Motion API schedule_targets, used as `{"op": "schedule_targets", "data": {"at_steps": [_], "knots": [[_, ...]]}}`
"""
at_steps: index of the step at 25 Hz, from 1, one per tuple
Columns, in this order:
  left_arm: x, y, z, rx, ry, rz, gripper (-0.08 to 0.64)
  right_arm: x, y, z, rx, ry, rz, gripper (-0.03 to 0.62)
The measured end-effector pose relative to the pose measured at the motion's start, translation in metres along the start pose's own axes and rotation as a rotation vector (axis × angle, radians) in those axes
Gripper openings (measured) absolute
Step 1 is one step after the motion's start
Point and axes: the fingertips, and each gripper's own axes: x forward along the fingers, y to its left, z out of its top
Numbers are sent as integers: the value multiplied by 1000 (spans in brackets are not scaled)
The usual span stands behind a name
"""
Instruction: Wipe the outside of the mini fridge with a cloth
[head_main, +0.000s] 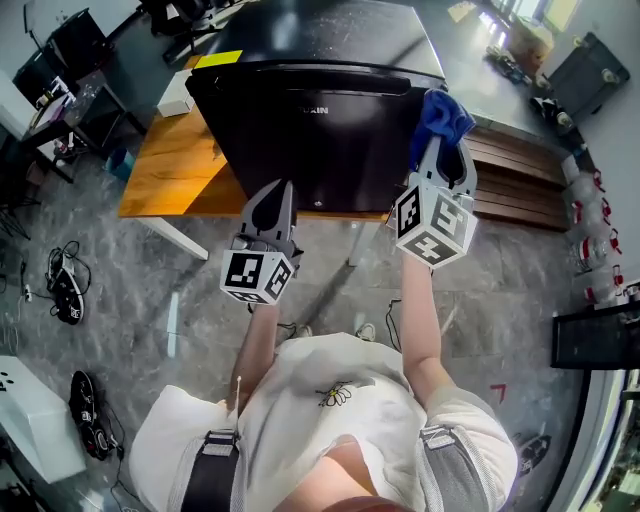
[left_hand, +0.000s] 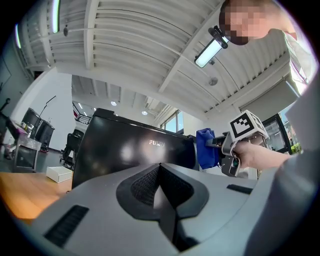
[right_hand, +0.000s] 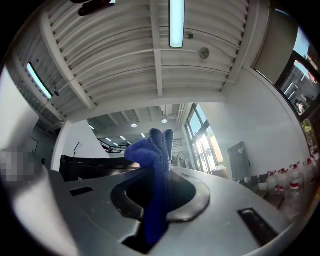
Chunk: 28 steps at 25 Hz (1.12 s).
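The black mini fridge (head_main: 320, 130) stands on a wooden table (head_main: 165, 170), its door facing me. My right gripper (head_main: 447, 150) is shut on a bunched blue cloth (head_main: 443, 113), held up at the fridge's upper right corner; whether the cloth touches it I cannot tell. In the right gripper view the cloth (right_hand: 156, 160) stands up from between the jaws. My left gripper (head_main: 279, 190) is shut with nothing in it, low in front of the door. The left gripper view shows the fridge (left_hand: 130, 150) ahead, with the cloth (left_hand: 205, 148) and right gripper (left_hand: 225, 147) at its right.
A white box (head_main: 175, 95) lies on the table left of the fridge. A slatted wooden bench (head_main: 520, 175) runs to the right. Shoes (head_main: 65, 290) and cables lie on the floor at left, bottles (head_main: 595, 240) and a black case (head_main: 595, 335) at right.
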Motion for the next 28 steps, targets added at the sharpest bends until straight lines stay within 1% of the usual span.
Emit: {"op": "schedule_targets", "data": {"at_steps": [3, 5, 11, 16, 19, 21, 23, 25, 28], "knots": [[-7, 13, 4, 7, 2, 2, 5, -13, 35, -3, -27, -24, 40, 61], [-13, 23, 7, 13, 6, 5, 5, -20, 63, -4, -26, -27, 78, 61], [-42, 70, 18, 27, 10, 30, 5, -37, 161, -13, 45, -10, 217, 61], [-72, 109, 26, 47, 19, 29, 5, -49, 254, -31, 91, 19, 337, 61], [-90, 137, 28, 50, 22, 53, 5, -53, 306, -43, 107, 38, 399, 62], [-98, 155, 30, 49, 20, 77, 5, -50, 336, -55, 92, 60, 442, 62], [-104, 168, 31, 46, 19, 99, 5, -42, 360, -63, 52, 69, 469, 63], [-107, 178, 31, 43, 24, 117, 5, -29, 376, -72, 18, 82, 472, 62], [-117, 193, 29, 37, 31, 144, 5, -13, 393, -92, -17, 110, 455, 63]]}}
